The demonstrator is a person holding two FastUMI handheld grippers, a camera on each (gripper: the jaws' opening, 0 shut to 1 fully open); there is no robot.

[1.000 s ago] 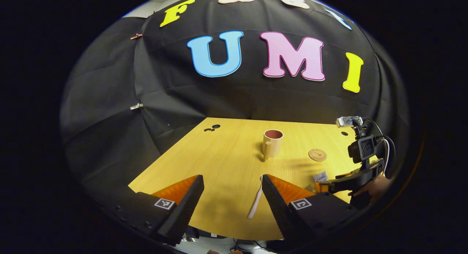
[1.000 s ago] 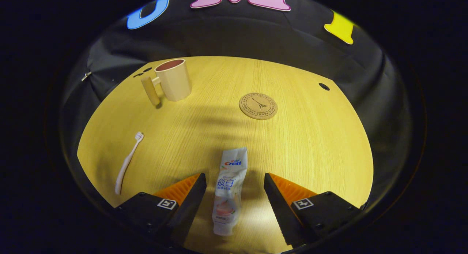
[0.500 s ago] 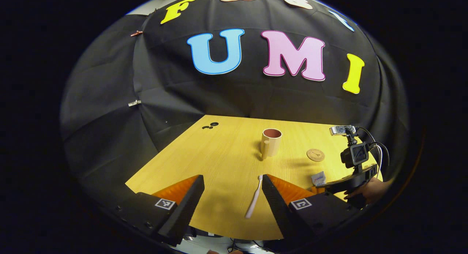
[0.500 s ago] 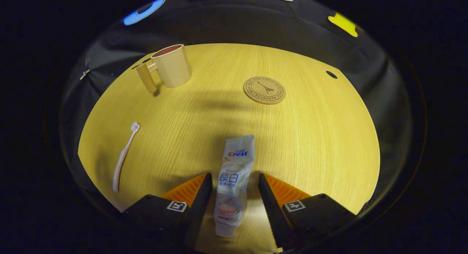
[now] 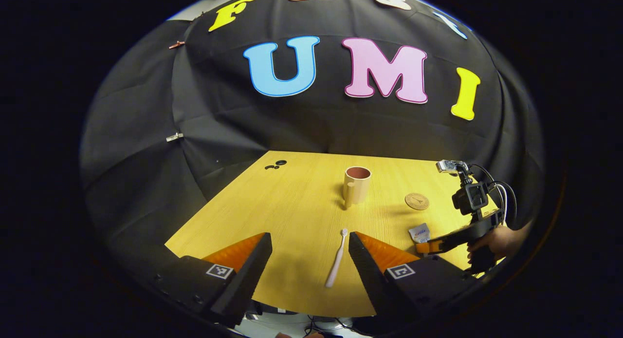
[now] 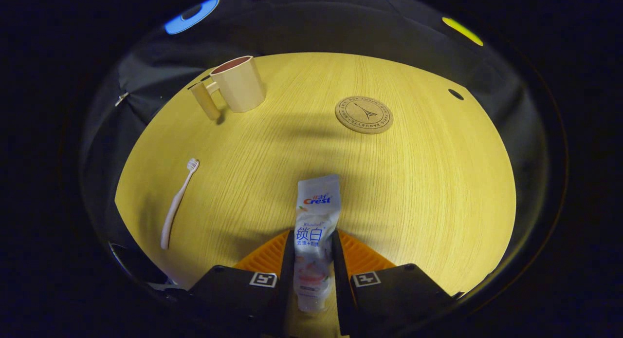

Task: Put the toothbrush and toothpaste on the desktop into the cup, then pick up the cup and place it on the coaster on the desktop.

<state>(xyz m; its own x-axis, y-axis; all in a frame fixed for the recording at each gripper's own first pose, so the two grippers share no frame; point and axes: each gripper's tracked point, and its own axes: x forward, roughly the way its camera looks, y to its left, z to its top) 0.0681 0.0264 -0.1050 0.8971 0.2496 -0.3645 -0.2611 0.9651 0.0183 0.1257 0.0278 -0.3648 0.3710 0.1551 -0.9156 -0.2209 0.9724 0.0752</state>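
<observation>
Left gripper [image 5: 305, 260]: the fingers are spread wide and nothing is held; it is poised above the near edge of the desk [image 5: 292, 206].
Brush [image 5: 337, 258]: it is seen lying flat on the desk between the left gripper's fingers, closer to the right one, bristles pointing toward the cup. In the right gripper view it is placed at the left, well apart from the tube.
Cup [image 6: 238, 84]: it stands upright toward the back of the desk, handle turned to the near left, mouth open and apparently empty.
Tube [image 6: 314, 231]: it is pinched at its lower body by the right gripper [image 6: 311, 274], whose fingers are pressed against both of its sides; the crimped end points away, toward the coaster. Whether it is lifted off the desk cannot be told.
Coaster [image 6: 363, 114]: it lies flat to the right of the cup, well apart from it and bare.
Step in hand: the tube is judged to be gripped for carrying to the cup.
How it is best done: the pinch should be kept firm, since the soft tube may be squeezed out of shape or slip. A straight lift is advised before any sideways travel. The tube should be tipped upright over the cup's mouth and lowered inside before release, so that the rim is not knocked.
Risk: the light cup could be tipped by a glancing touch.
</observation>
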